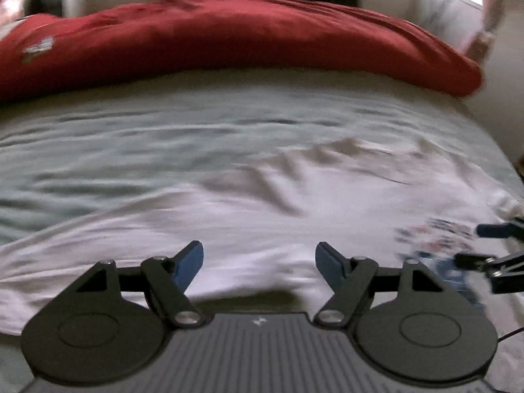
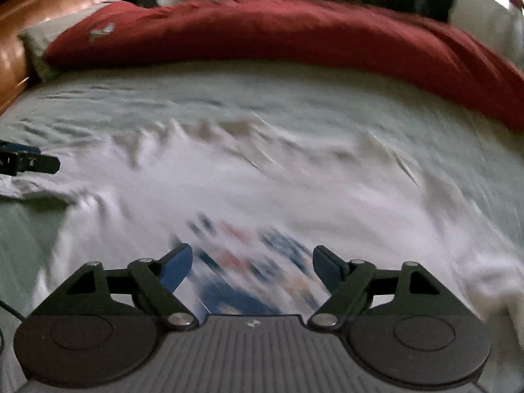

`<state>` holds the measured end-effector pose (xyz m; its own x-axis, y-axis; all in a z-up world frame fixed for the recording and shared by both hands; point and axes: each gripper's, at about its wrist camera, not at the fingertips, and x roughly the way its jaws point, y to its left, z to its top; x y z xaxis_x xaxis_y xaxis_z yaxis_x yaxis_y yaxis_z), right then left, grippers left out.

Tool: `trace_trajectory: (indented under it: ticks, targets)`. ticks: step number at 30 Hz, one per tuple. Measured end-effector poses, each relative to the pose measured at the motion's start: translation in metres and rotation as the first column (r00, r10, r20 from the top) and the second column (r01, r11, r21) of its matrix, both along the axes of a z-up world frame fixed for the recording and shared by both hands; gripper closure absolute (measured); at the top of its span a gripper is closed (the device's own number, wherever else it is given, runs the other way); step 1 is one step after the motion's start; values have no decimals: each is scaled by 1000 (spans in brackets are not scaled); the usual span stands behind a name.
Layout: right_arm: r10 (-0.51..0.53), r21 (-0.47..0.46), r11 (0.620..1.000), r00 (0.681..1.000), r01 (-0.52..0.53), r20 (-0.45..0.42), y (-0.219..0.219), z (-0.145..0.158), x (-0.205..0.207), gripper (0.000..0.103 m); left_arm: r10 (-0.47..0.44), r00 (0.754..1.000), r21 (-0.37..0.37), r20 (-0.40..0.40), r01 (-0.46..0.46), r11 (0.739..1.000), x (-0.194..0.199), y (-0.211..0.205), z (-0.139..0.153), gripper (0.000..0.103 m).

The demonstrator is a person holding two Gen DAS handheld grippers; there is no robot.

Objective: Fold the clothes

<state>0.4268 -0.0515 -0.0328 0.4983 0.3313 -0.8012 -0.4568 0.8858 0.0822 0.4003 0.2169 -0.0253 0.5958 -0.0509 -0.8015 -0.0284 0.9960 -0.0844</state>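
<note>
White printed shirt point(image 2: 262, 190) spread on pale sheet point(image 2: 229, 98), red duvet point(image 2: 294, 36) beyond, both tongs point(image 1: 258, 262) point(image 2: 252, 263) wide, empty.

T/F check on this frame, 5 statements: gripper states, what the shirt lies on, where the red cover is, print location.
1. The left gripper is open with nothing between its fingers. True.
2. The right gripper is shut on the white shirt. False: it is open, over the shirt's printed part, holding nothing.
3. The white shirt lies spread on the pale green bed sheet. True.
4. The red cover lies on top of the shirt. False: it lies along the far side of the bed, apart from the shirt.
5. The shirt's blue and red print faces up. True; it is too blurred to read.
</note>
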Motion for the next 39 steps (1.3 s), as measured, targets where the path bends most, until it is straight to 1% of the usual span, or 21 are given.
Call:
trace_trajectory:
  ticks: [4,7,8,9,12,14,17,19,21,24,28,32,35,37,39]
  targets:
    - [-48,-1,999,995,48,-90,-58,-13,-17,18,-90,996,6,-25,90,996,10,-64,-4,27]
    - [4,-9,1000,994,-5,-111,-83,-21,-33,11,-135,990,-1,-46,135,991,19,-101,-6,27]
    - [21,-7,1000,993,-22,-113,-90,-22,-39,4,-146,988,-4,-52,146,989,22,-112,-6,27]
    - [34,-3,999,992,-34,-123,-97,-23,-44,0,-165,985,-8,-57,165,986,26,-123,-7,27]
    - [62,29,998,988,-58,-139,-115,-20,-53,0,-192,980,-15,-52,191,981,35,-154,-3,27]
    - [49,77,996,987,-38,-150,-131,-13,-54,0,-212,976,-21,-50,212,977,43,-172,-1,27]
    - [-34,95,994,993,45,-116,-164,-6,-54,0,-249,968,-23,-44,248,969,54,-201,0,27]
    - [-102,75,991,991,108,-84,-190,-4,-53,0,-269,962,-25,-40,268,963,60,-220,0,27]
    - [-171,46,984,983,174,-65,-218,-6,-53,0,-297,954,-28,-40,297,955,66,-240,-2,27]
    - [-271,5,963,962,271,-34,-259,-8,-53,0,-339,940,-32,-43,338,941,72,-269,-6,27]
    - [-394,-43,918,919,394,11,-314,-12,-53,0,-382,923,-31,-54,381,924,77,-301,-11,27]
    - [-440,-70,896,898,439,0,-351,-18,-60,0,-416,907,-29,-61,415,909,81,-328,-14,27]
    - [-467,-71,881,884,467,16,-369,-21,-68,0,-440,896,-27,-60,439,898,83,-345,-15,27]
    - [-487,-55,871,873,488,33,-379,-21,-69,0,-453,889,-24,-64,452,892,84,-354,-16,27]
    - [-497,-8,867,867,497,34,-386,-24,-67,0,-466,882,-21,-68,466,885,85,-362,-18,27]
